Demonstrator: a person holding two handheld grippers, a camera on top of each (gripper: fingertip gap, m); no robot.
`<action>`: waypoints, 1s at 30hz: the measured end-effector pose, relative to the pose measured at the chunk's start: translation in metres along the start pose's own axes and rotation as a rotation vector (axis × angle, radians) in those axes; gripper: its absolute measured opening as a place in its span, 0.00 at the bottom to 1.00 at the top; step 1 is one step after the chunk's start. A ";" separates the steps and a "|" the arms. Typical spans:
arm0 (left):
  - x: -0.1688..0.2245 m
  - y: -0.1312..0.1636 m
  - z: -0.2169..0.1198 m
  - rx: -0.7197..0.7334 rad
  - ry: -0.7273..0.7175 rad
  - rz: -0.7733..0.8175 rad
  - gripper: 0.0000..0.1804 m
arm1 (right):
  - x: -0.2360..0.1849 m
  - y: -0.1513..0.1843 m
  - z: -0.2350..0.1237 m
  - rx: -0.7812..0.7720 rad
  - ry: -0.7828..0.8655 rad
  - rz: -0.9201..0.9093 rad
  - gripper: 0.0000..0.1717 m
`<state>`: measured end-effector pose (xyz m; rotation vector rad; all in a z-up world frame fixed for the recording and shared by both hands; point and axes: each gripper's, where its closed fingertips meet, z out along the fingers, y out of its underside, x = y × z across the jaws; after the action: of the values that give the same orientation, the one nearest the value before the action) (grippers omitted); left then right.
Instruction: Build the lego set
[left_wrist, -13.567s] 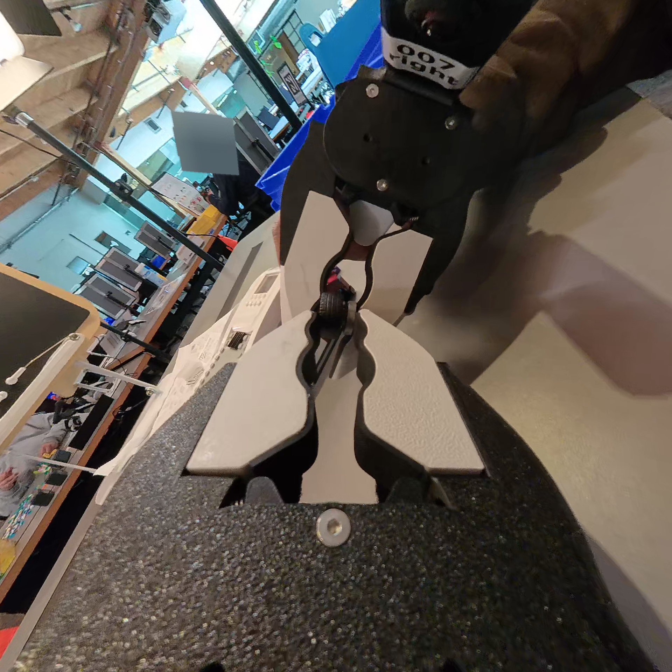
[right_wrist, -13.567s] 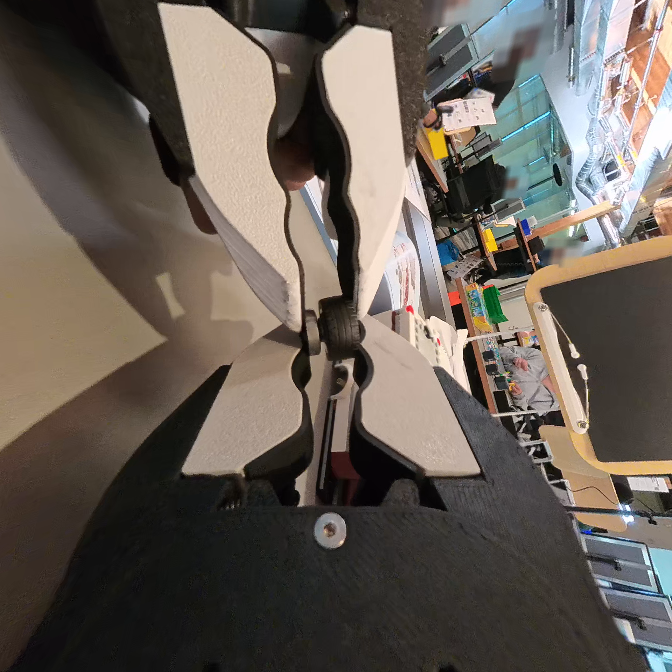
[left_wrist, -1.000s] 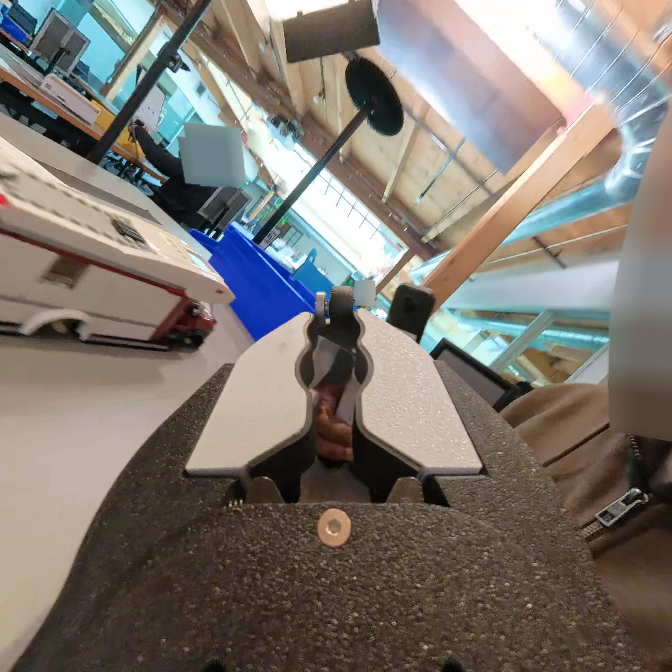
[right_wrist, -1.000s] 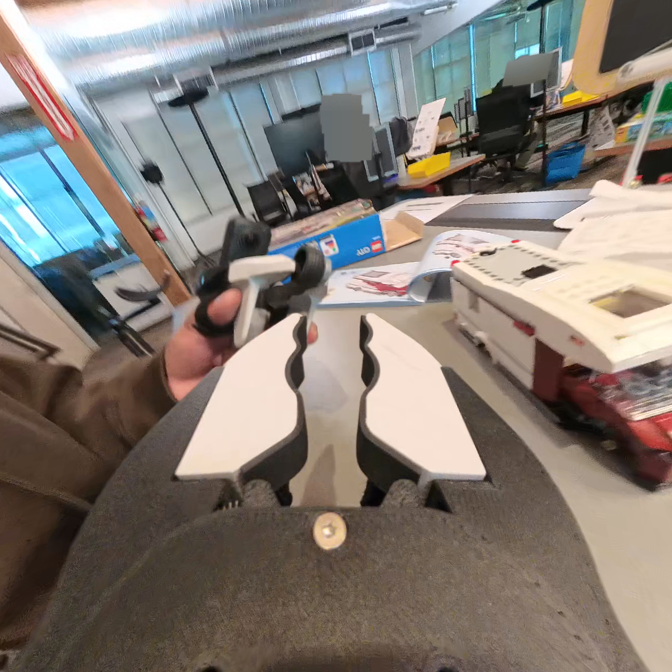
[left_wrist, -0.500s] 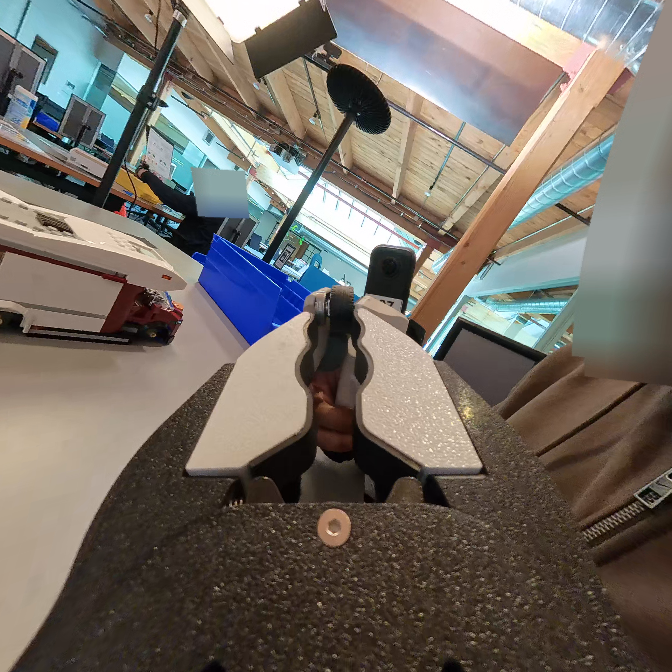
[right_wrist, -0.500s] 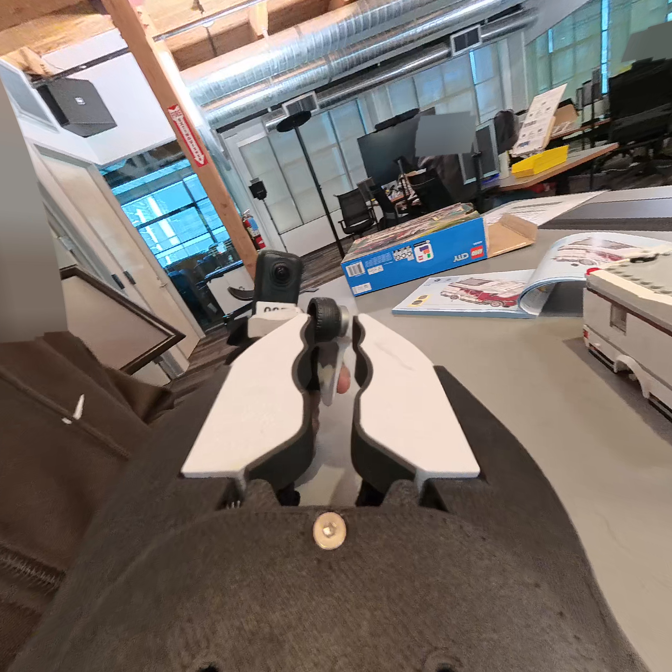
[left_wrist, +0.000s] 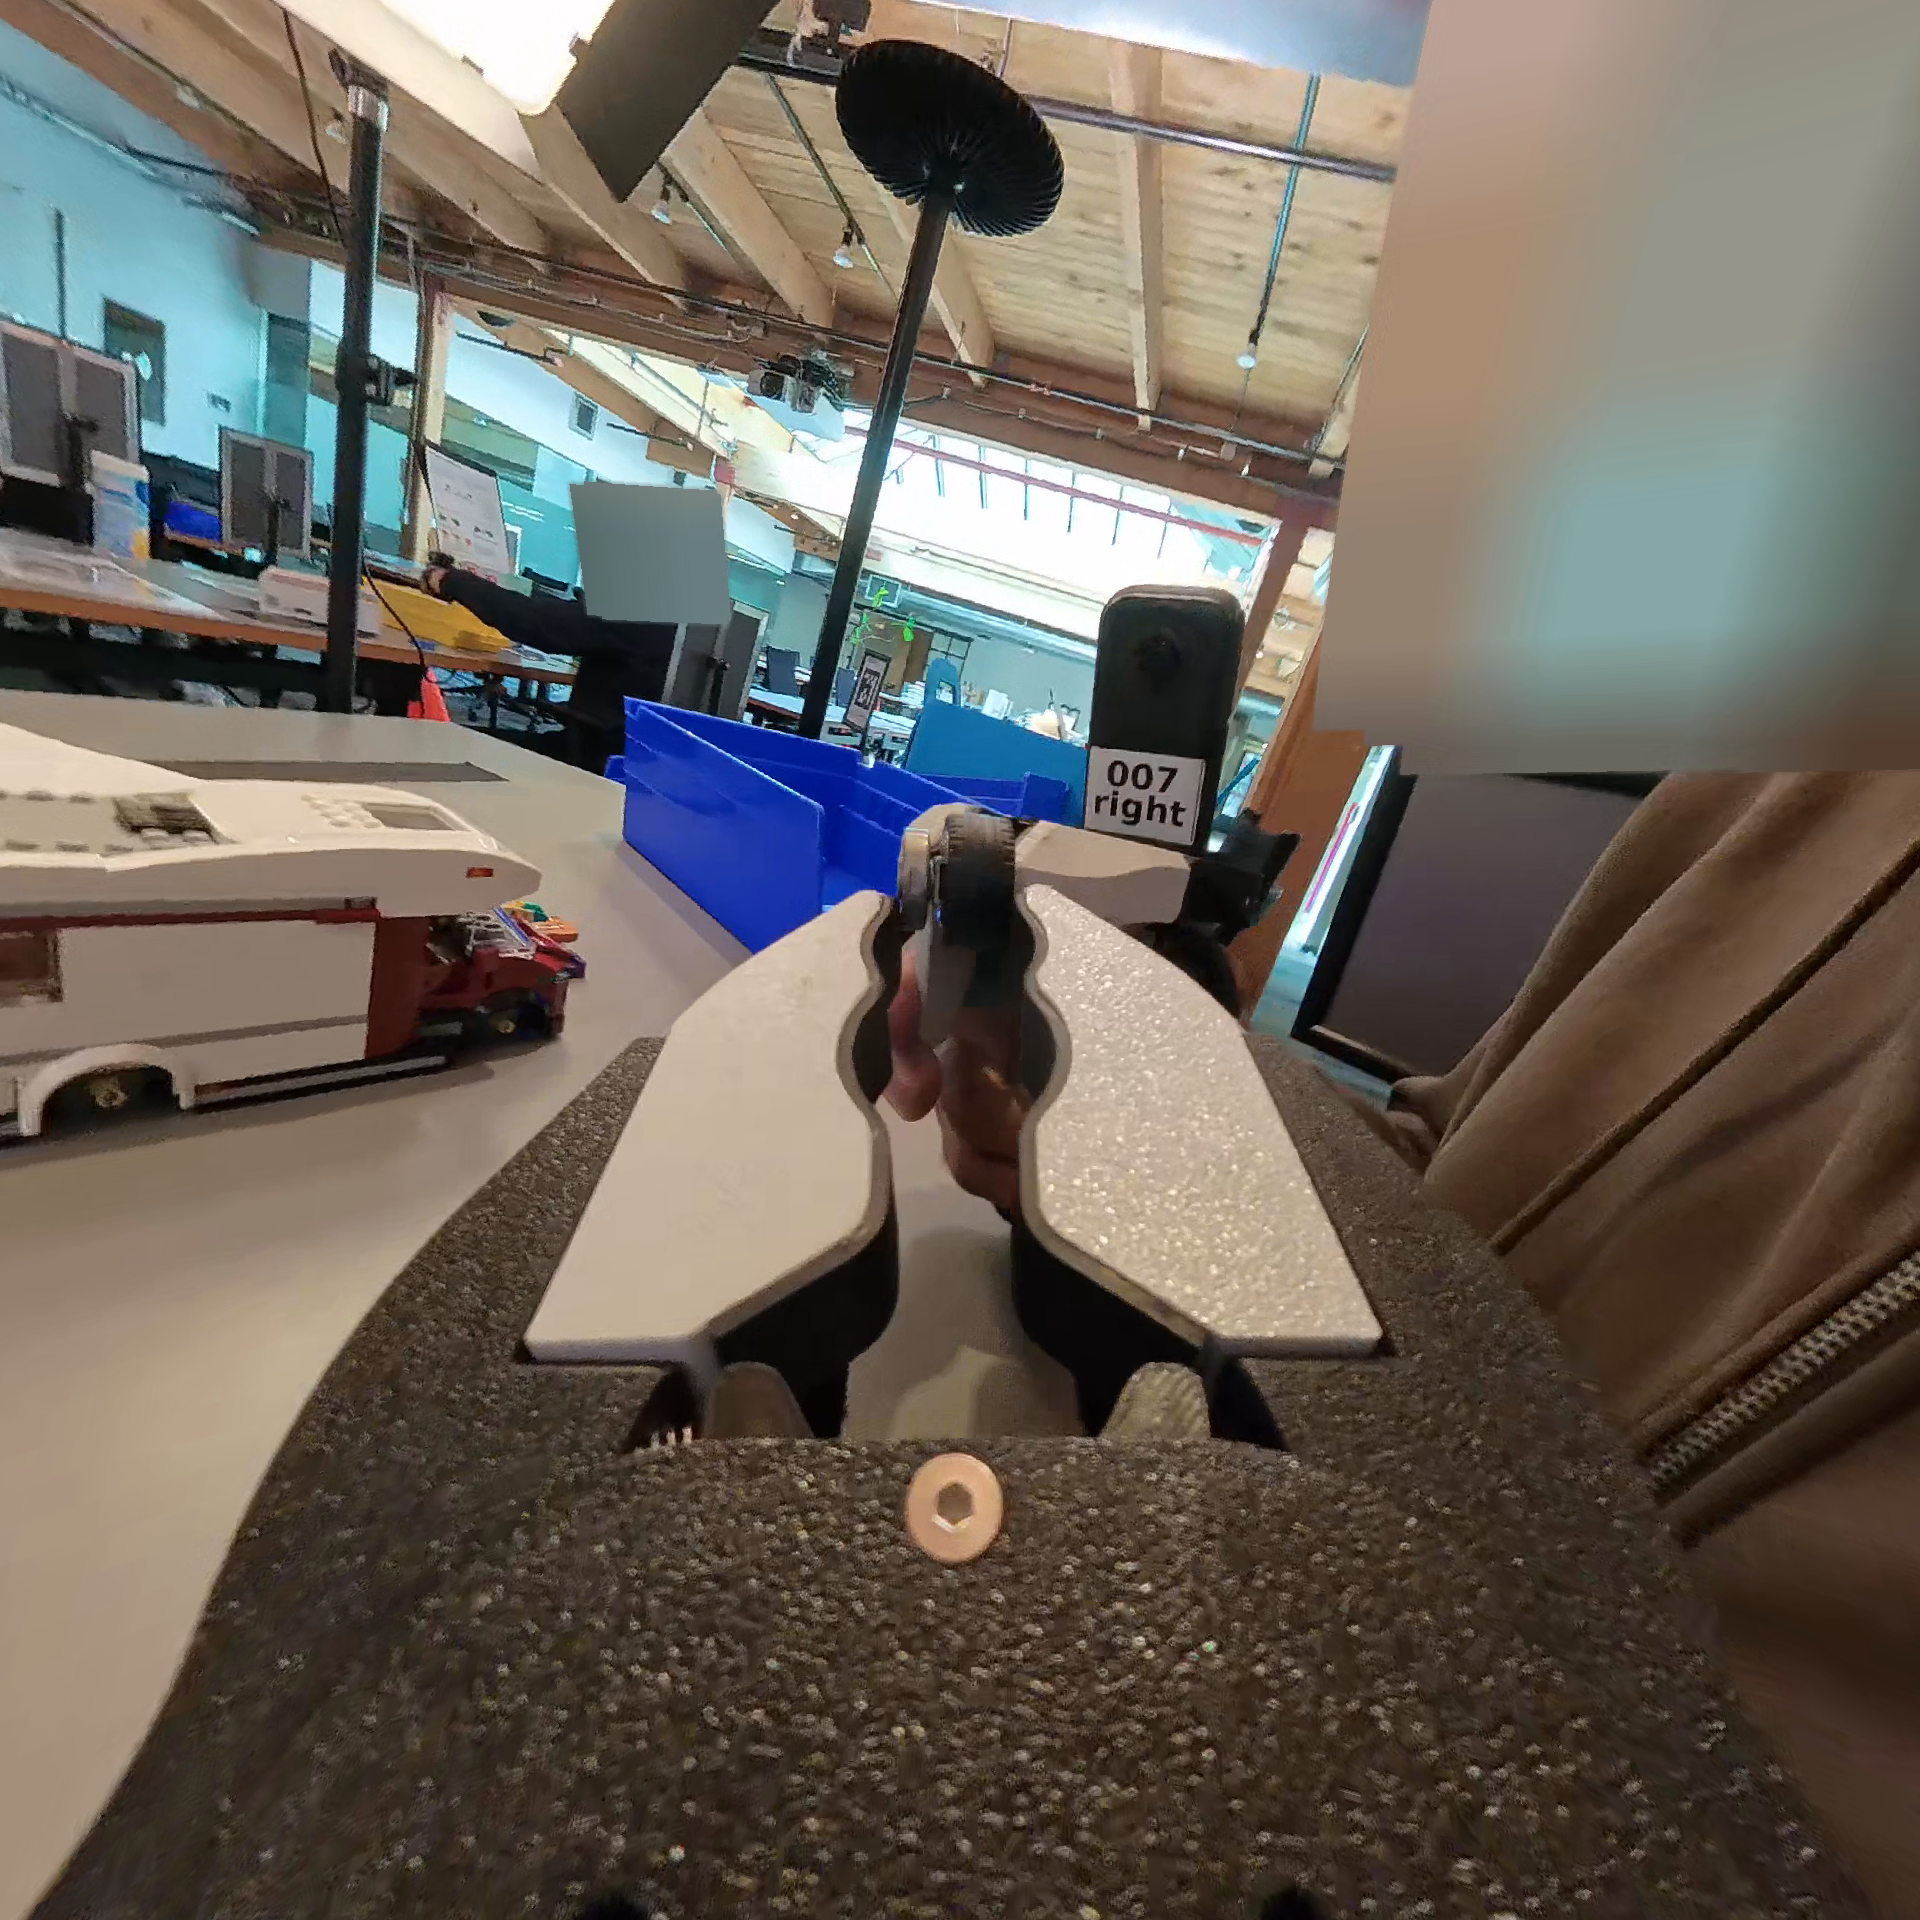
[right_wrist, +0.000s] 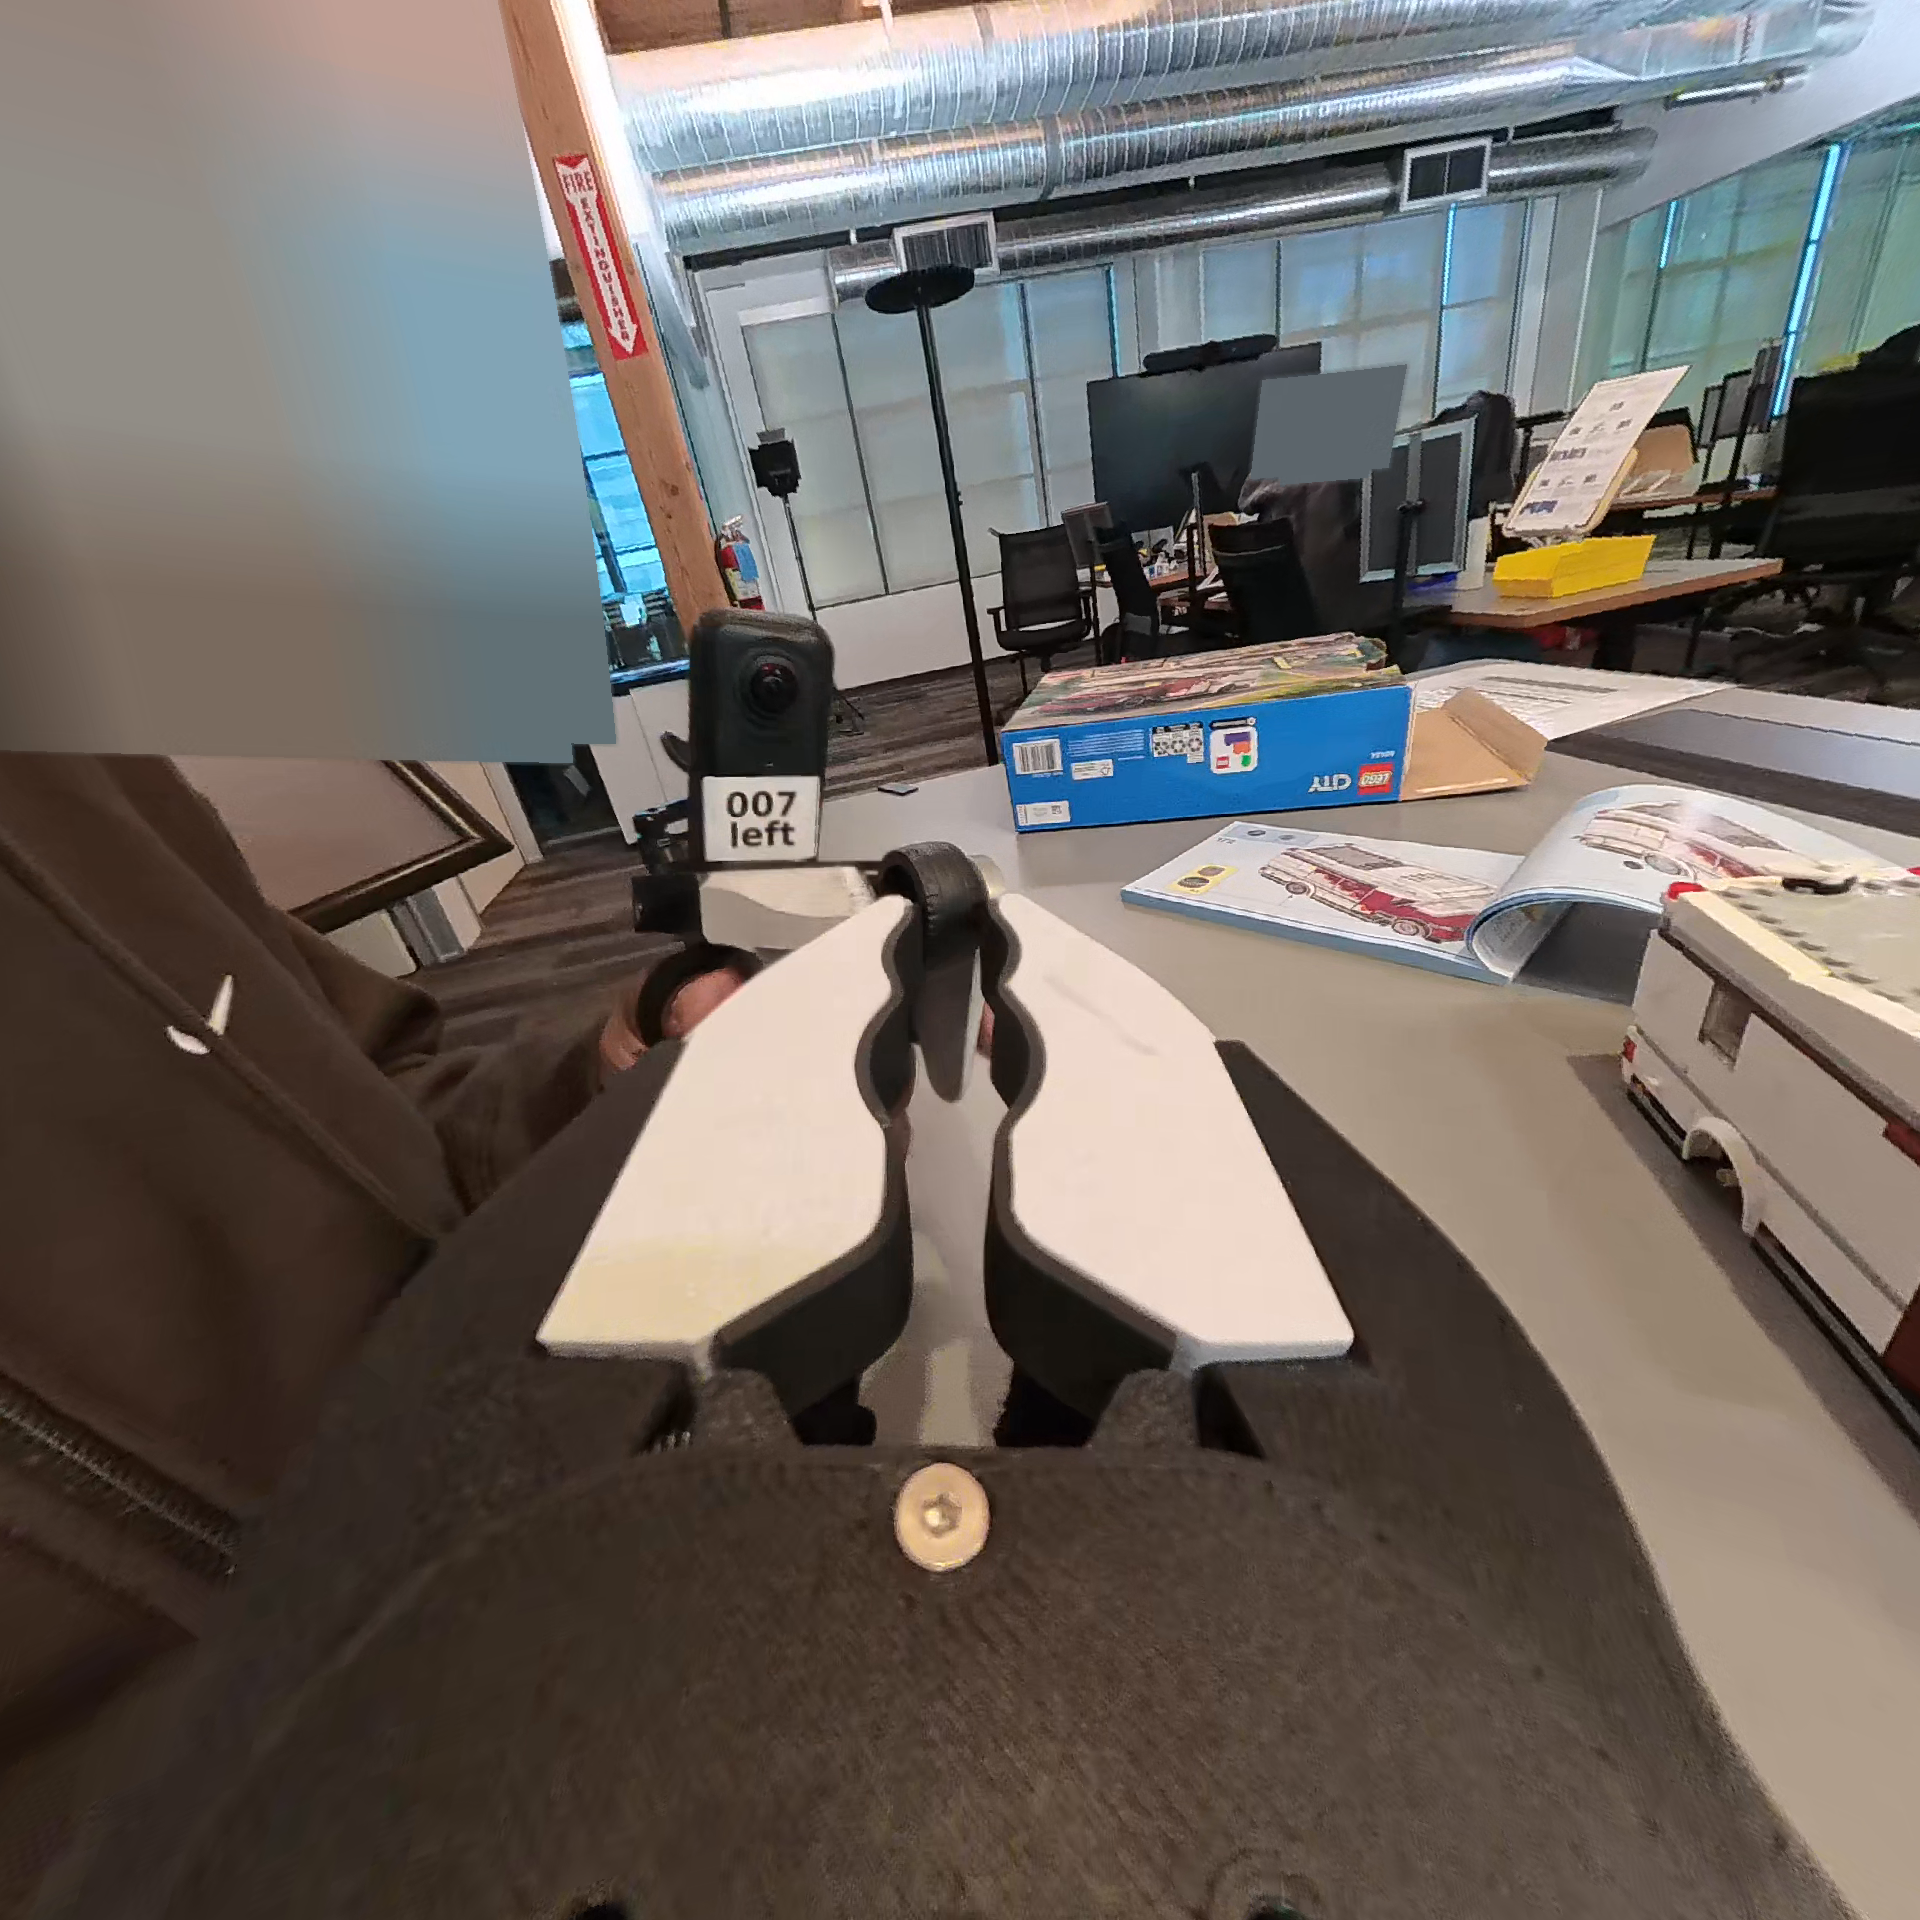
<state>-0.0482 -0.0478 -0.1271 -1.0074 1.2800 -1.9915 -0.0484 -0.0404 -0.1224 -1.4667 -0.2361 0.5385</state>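
A small wheel, a black tyre (left_wrist: 979, 871) on a grey hub (left_wrist: 918, 875), sits between the tips of my left gripper (left_wrist: 961, 883), which is shut on it. My right gripper (right_wrist: 943, 902) faces the left one tip to tip, and its pads press on the same black tyre (right_wrist: 940, 891). One finger (left_wrist: 1107, 883) of the right gripper shows behind the wheel in the left wrist view. One finger (right_wrist: 779, 896) of the left gripper shows in the right wrist view. Both are held in the air over the grey table's (left_wrist: 208, 1268) edge.
A white and dark red toy camper van (left_wrist: 208, 935) stands on the table and also shows in the right wrist view (right_wrist: 1766, 1049). A blue bin (left_wrist: 727, 831), a blue box (right_wrist: 1205, 753) and an open booklet (right_wrist: 1382, 894) lie farther off. A person's brown jacket (right_wrist: 208, 1091) is close. Less than 4 cm separates the two grippers' tips.
My right gripper has moved in to the wheel that the left gripper holds, and its jaws have narrowed onto the tyre. The left gripper has kept its hold, and both views have tilted down.
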 end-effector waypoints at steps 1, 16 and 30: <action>0.002 0.000 0.000 -0.005 0.004 0.031 0.11 | -0.002 0.000 -0.001 -0.001 -0.010 -0.006 0.06; 0.009 0.037 -0.008 -0.368 -0.111 0.793 0.10 | -0.012 0.030 -0.018 -0.201 0.085 -0.558 0.10; 0.010 0.078 -0.010 -0.638 -0.016 1.024 0.10 | -0.022 0.063 -0.032 -0.349 0.067 -0.727 0.15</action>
<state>-0.0577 -0.0804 -0.1991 -0.4130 1.9397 -0.8065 -0.0652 -0.0784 -0.1840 -1.5976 -0.8007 -0.1511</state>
